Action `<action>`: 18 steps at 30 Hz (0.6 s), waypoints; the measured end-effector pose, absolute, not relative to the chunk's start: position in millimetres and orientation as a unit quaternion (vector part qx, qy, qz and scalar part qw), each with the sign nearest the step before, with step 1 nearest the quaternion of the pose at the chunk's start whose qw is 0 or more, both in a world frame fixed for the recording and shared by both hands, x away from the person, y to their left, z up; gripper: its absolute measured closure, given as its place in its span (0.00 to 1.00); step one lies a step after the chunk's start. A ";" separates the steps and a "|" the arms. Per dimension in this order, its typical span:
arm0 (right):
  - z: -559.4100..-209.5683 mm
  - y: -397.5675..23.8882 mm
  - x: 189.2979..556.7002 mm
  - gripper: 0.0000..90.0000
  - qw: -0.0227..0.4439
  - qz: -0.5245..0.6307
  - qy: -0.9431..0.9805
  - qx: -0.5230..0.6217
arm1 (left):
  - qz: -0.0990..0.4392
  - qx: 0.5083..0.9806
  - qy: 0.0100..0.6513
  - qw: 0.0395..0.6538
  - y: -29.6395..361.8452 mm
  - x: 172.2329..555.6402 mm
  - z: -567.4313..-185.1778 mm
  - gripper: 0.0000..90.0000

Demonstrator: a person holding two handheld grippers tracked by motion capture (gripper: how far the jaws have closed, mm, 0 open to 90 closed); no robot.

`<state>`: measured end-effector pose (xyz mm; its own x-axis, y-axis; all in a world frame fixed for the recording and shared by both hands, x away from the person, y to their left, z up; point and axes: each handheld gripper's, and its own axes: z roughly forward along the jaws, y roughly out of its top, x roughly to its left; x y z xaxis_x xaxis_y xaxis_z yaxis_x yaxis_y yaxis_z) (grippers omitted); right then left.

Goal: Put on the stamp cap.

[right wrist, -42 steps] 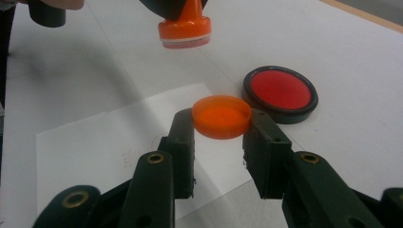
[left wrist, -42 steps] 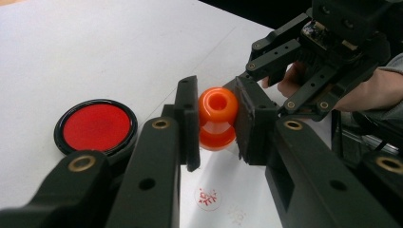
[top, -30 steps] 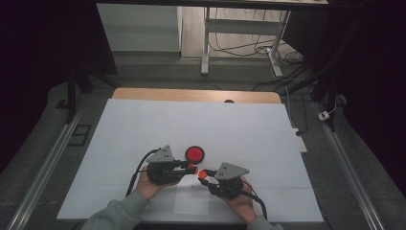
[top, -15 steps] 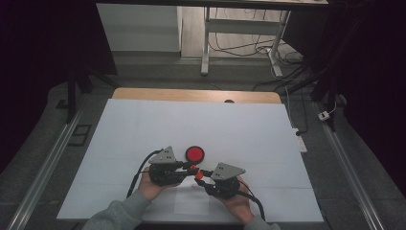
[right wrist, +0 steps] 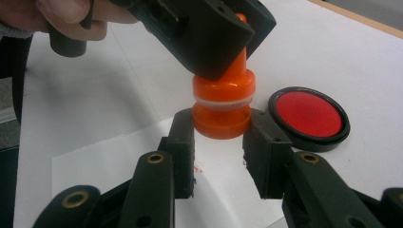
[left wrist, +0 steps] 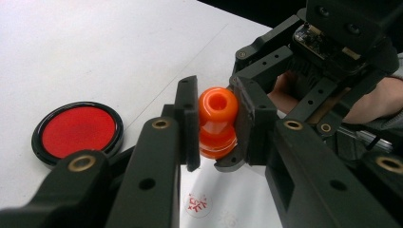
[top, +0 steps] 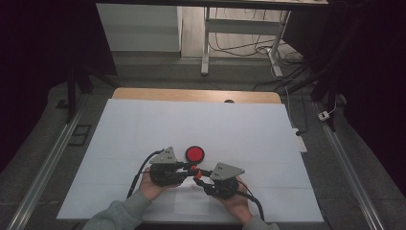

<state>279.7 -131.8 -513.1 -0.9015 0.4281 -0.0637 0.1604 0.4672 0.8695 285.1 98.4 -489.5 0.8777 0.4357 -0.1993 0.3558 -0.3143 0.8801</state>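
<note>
Above a stamped paper slip (left wrist: 199,209), both grippers clamp one orange stamp (left wrist: 217,122): the left gripper (left wrist: 216,124) pinches its handle, the right gripper (right wrist: 221,124) its base cap, likely to recap or uncap it. Just beside the stamp lies the red ink pad (right wrist: 309,115), ready for inking.

Two hand-held grippers meet over an orange piece at the near middle of the white table.

The left gripper (top: 190,168) and the right gripper (top: 198,178) point toward each other, their tips closed together on the small orange piece (top: 195,172) between them. A red disc in a black rim (top: 195,154) lies just beyond them on the white table (top: 239,129). A small sheet of paper (top: 191,201) lies under the hands at the near edge; grey sleeves enter from below.
</note>
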 end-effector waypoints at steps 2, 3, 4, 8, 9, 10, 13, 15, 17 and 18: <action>-513.0 -131.9 279.8 0.72 0.136 0.489 0.844 0.175 | 0.037 0.810 0.245 0.532 98.3 284.9 -489.6 0.81; -512.9 -132.1 279.8 0.72 0.136 0.490 0.843 0.175 | 0.037 0.810 0.245 0.532 98.2 284.9 -489.7 0.80; -512.7 -132.3 279.7 0.72 0.137 0.491 0.842 0.175 | 0.037 0.810 0.244 0.532 98.0 284.9 -489.8 0.80; -512.1 -132.9 279.8 0.72 0.137 0.491 0.842 0.177 | 0.036 0.810 0.244 0.532 97.3 284.8 -490.2 0.80; -512.1 -132.9 279.8 0.72 0.137 0.491 0.842 0.177 | 0.036 0.810 0.244 0.532 97.0 284.9 -490.4 0.81; -512.2 -132.9 279.8 0.72 0.137 0.490 0.842 0.177 | 0.036 0.811 0.243 0.531 96.9 285.0 -490.6 0.81; -512.0 -133.1 279.9 0.72 0.138 0.490 0.842 0.177 | 0.036 0.811 0.243 0.532 96.6 284.9 -490.7 0.81; -511.8 -133.2 279.9 0.72 0.138 0.491 0.842 0.177 | 0.037 0.811 0.243 0.532 96.3 284.7 -490.8 0.81; -511.8 -133.3 280.0 0.72 0.138 0.491 0.842 0.177 | 0.037 0.811 0.243 0.531 96.1 284.8 -491.0 0.81; -511.9 -133.2 279.9 0.72 0.138 0.491 0.842 0.177 | 0.037 0.811 0.243 0.531 96.0 284.8 -491.1 0.81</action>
<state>279.9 -133.2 -511.9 -0.8992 0.4337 -0.0583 0.1629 0.4554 0.8752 284.8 96.0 -491.1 0.8789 0.4337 -0.1986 0.3552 -0.3171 0.8794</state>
